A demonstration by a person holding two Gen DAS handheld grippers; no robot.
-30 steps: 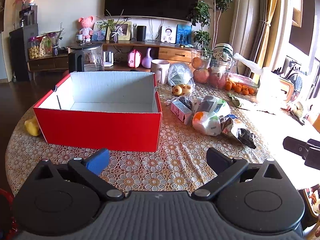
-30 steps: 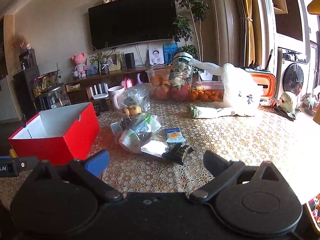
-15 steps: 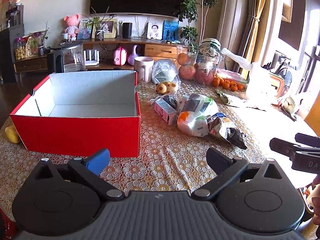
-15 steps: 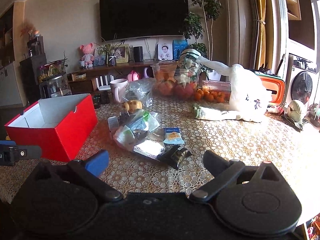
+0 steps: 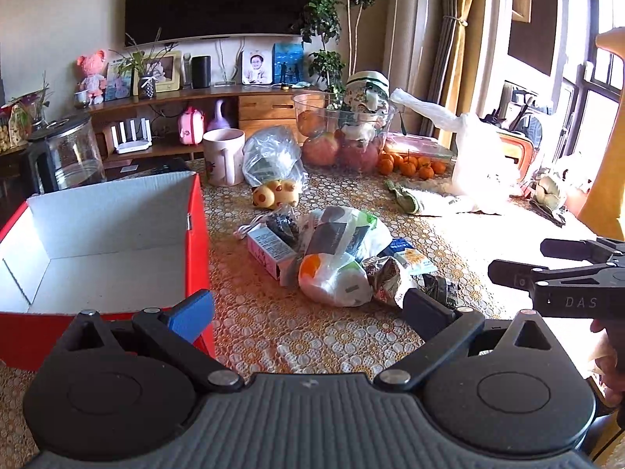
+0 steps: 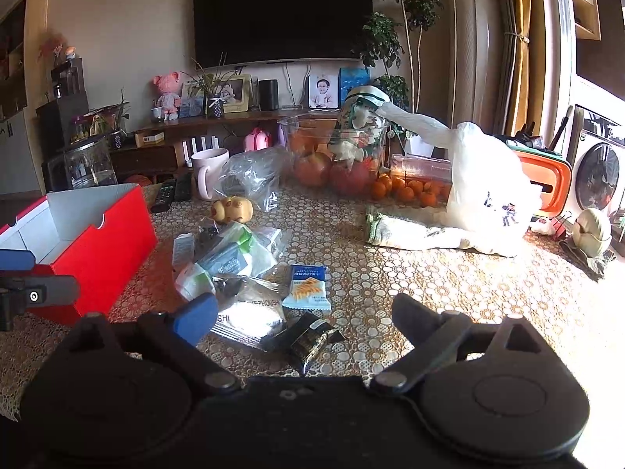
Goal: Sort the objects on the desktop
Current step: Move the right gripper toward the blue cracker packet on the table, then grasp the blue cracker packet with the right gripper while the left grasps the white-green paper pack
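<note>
The worktop (image 6: 429,281) wears a lace cloth patterned in gold and white rings. Toward its left edge sits the red box (image 5: 199,234), the largest of the things to do with sorting: red outside, plain white cardboard inside, open at the top, with nothing visible in it. Just beside the box, nearer the middle of the worktop, lies a loose heap of packets (image 5: 336,250), touching and overlapping. A white plastic bag (image 5: 332,281) with an orange patch lies at the near side of the heap; a small pink-and-white carton (image 5: 269,250) lies at its box side; a crumpled silver wrapper (image 6: 250,312) rests beside a light blue biscuit packet (image 6: 308,287); a small black sachet (image 6: 312,338) lies nearest the worktop's front edge. Behind the heap, a yellow spotted toy (image 6: 232,209) sits apart.

The left tongs (image 5: 308,306) hang over the worktop near the box's front corner, their 2 fingers spread wide and empty. The right tongs (image 6: 304,318) hover just above the black sachet, likewise spread wide, gripping nothing.
</note>
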